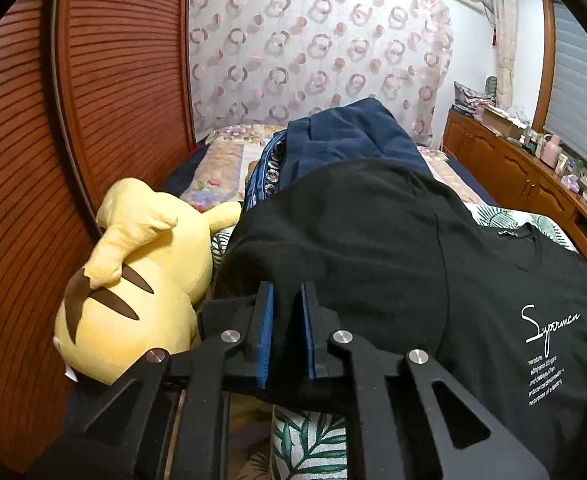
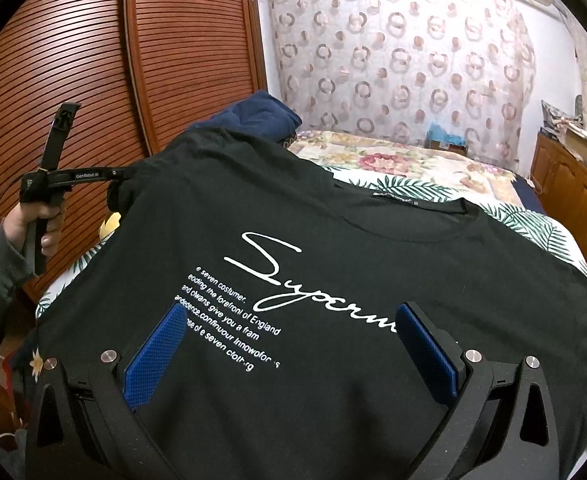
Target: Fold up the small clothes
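L tongs nearly closed, pinching black T-shirt sleeve edge, next to yellow plush toy. R tongs spread wide over shirt's white print. Shirt lies flat on bed, front up, by wardrobe.

The bed in front of me wore a white cover printed with green palm leaves, with a floral quilt farther back. On it lay my black cotton T-shirt with white script lettering, a heap of navy-blue clothes behind it, and a yellow plush toy at the wardrobe side.
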### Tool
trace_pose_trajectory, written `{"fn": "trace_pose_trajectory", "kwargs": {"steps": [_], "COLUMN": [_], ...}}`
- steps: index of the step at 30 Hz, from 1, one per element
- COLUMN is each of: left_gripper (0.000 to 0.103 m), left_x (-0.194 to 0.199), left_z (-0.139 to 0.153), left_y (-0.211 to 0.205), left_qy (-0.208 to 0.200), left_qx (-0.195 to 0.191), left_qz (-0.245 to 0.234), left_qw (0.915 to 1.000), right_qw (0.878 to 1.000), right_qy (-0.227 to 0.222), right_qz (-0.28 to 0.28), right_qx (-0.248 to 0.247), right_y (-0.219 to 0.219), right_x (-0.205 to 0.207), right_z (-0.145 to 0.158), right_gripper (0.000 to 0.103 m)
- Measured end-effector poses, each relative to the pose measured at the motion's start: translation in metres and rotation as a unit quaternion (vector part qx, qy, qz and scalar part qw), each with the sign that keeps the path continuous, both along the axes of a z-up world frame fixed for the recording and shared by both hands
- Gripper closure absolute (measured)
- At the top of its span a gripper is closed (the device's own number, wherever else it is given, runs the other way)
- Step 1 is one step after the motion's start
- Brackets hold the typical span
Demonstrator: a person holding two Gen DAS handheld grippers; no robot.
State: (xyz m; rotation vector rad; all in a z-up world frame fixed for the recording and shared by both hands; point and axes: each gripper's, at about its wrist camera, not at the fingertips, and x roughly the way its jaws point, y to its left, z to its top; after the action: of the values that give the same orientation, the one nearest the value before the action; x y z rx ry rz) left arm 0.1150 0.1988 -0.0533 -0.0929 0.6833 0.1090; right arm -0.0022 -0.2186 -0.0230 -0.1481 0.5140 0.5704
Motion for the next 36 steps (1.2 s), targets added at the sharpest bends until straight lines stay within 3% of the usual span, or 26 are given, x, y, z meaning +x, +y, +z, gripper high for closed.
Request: {"fn": "trace_pose_trajectory", "kwargs": {"steps": [15,17,27,28,31,32,36], "left_gripper": [0.095,0.101,0.103,0.1,0.066,0.061,0.061], "left_x": [-0.023,-0.026,-0.024,-0.02,-0.011,-0.01,0.001], "left_z": [0.007,0.005,0.032,0.03,0.021,0.017,0.002], "left_y": [-0.025,-0.029,-0.037,-0.034,-0.021,-0.019,-0.005], "left_qy": [-0.011,-0.013,-0.054,-0.047,-0.023,-0.021,0.003], "left_qx": [0.037,0.039,0.057,0.058,0.068,0.067,0.065], "left_qz": [-0.024,-0.029,-0.034,-0.03,-0.011,-0.01,0.006], "left_qw": [0.9989,0.9987,0.9963,0.9968,0.9974,0.9975,0.9979], "right_qw": [1.0,1.0,1.0,1.0,1.0,1.0,1.0], "right_qy": [0.004,0.005,0.006,0.006,0.008,0.009,0.011], "right_qz": [-0.008,-0.008,-0.011,-0.011,-0.011,-0.011,-0.011], "right_qx": [0.011,0.012,0.012,0.012,0.013,0.013,0.015], "right_y": [-0.003,-0.004,-0.003,-0.003,-0.006,-0.006,-0.008], "right_x": [0.003,0.003,0.002,0.002,0.004,0.005,0.005], "right_z": [-0.005,-0.006,-0.007,-0.007,-0.007,-0.007,-0.007], "right_gripper": [0.0,0.0,0.0,0.0,0.0,0.0,0.0]}}
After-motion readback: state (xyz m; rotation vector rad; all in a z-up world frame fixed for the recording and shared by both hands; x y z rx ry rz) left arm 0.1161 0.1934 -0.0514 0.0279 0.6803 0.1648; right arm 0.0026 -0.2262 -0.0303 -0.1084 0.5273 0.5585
